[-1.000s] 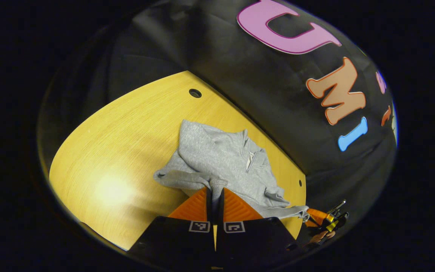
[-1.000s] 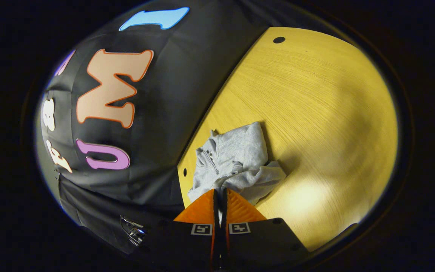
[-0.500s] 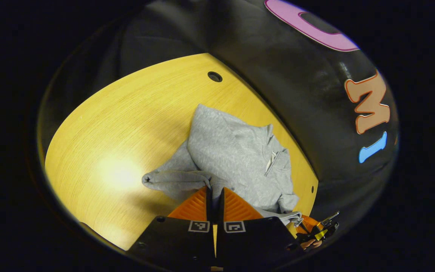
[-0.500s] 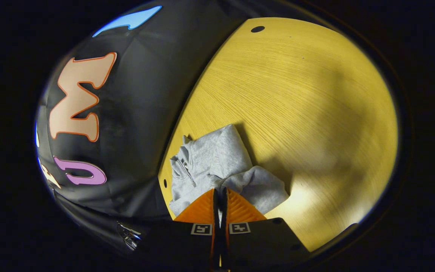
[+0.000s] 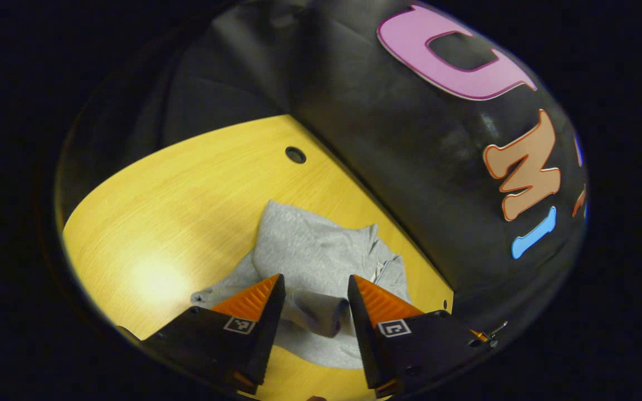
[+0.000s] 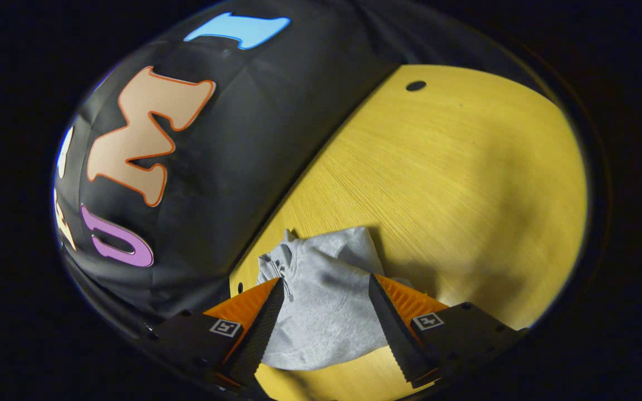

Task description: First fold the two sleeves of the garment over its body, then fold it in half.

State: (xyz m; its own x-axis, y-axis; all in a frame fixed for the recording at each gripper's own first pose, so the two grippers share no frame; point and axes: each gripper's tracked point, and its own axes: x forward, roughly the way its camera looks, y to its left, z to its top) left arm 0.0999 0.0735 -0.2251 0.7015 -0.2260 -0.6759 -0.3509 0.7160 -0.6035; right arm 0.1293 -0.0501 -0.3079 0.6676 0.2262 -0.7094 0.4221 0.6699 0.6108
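The grey garment [image 5: 321, 262] is lain folded by the worktop's [image 5: 187, 200] wall-side edge, directly beneath both released grippers, left gripper [image 5: 312, 303] and right gripper [image 6: 326, 303], equally near.

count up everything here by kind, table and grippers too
sweatshirt: 1, grey, lying on the table
table: 1, yellow wood
grippers: 2, the left gripper and the right gripper, each with its fingers apart above the sweatshirt
total: 4
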